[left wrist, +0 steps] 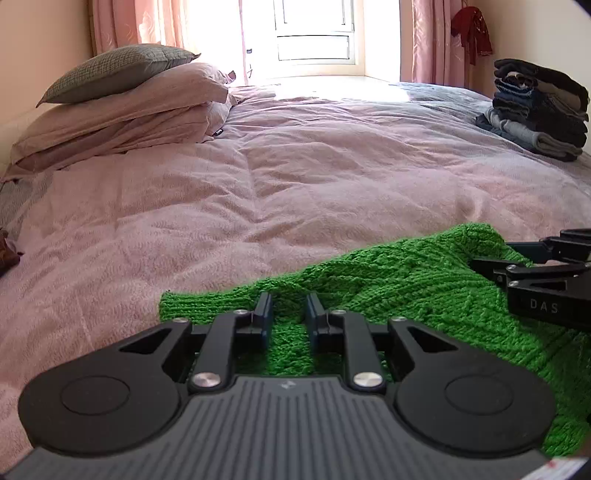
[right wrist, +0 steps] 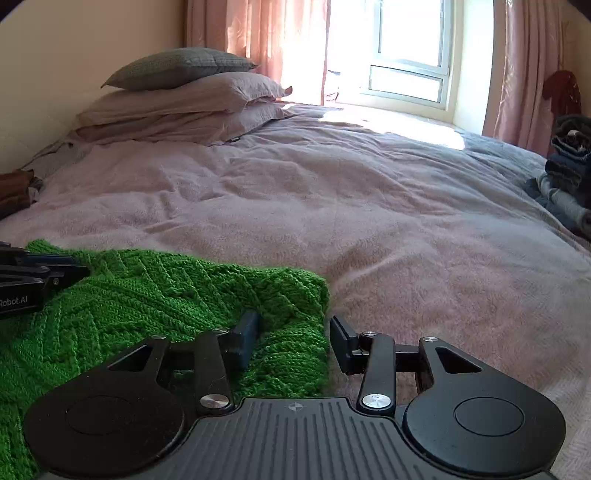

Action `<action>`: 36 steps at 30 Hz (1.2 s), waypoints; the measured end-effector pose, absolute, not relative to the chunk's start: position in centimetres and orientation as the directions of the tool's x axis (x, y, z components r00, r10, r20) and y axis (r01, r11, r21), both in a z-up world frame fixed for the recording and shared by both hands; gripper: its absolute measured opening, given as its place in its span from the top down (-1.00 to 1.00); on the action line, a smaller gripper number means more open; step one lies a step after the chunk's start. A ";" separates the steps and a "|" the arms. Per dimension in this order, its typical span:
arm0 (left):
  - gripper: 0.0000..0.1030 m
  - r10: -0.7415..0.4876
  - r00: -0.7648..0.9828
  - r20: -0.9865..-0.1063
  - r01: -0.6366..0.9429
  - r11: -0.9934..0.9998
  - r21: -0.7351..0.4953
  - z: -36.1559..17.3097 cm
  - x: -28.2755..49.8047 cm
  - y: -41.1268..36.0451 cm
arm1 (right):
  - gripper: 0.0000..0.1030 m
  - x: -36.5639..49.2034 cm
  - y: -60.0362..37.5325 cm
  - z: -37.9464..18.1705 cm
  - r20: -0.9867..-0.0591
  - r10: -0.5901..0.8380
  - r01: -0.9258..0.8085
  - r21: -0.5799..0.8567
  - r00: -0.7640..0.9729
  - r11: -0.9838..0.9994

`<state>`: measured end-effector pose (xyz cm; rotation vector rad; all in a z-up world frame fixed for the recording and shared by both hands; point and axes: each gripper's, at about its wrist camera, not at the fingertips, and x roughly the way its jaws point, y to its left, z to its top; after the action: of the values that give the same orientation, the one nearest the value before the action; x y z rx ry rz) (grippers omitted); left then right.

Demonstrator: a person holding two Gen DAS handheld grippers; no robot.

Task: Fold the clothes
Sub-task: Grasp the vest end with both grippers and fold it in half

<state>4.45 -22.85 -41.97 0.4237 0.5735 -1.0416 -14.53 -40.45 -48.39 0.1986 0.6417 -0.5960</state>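
Note:
A bright green knit sweater [left wrist: 406, 280] lies crumpled on the pink bedspread [left wrist: 258, 184], close in front of both grippers. My left gripper [left wrist: 289, 314] is narrowed on a raised fold of the sweater near its left end, with knit filling the gap between its fingers. In the right wrist view the sweater [right wrist: 147, 295] fills the lower left. My right gripper [right wrist: 295, 332] is open and straddles the sweater's right edge, with its left finger [right wrist: 245, 332] on the knit and the other over bare bedspread. Each gripper also shows at the other view's edge: the right gripper [left wrist: 491, 269], the left gripper [right wrist: 62, 269].
Stacked pillows [left wrist: 122, 99] sit at the bed's far left. A pile of folded dark clothes [left wrist: 539, 107] stands at the far right. The wide pink bedspread [right wrist: 369, 206] stretches toward a bright window. A red garment [left wrist: 472, 29] hangs on the right wall, and a brown item [right wrist: 14, 188] lies at the left.

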 end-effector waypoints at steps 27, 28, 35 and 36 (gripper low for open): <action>0.57 -0.589 0.393 -0.706 0.842 0.538 0.020 -36.4 -1.6 -10.3 | -0.18 -26.7 -28.1 -42.2 -0.656 -0.378 0.632 0.199 0.654 0.749; 0.51 -0.592 0.389 -0.706 0.846 0.533 0.020 -36.1 -2.0 -9.9 | -0.23 -27.1 -27.8 -42.0 -0.664 -0.355 0.627 0.222 0.658 0.747; 0.23 -0.598 0.369 -0.711 0.867 0.496 0.033 -34.6 -4.6 -7.3 | -0.32 -29.5 -24.8 -40.4 -0.649 -0.368 0.635 0.233 0.665 0.737; 0.22 -0.600 0.363 -0.712 0.871 0.491 0.030 -34.5 -4.8 -6.9 | -0.32 -29.8 -24.5 -40.2 -0.649 -0.367 0.634 0.234 0.666 0.737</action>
<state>-4.82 -6.94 -34.55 0.4442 0.7006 -0.9875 -29.80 -24.51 -40.21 0.4719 0.6126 -0.5892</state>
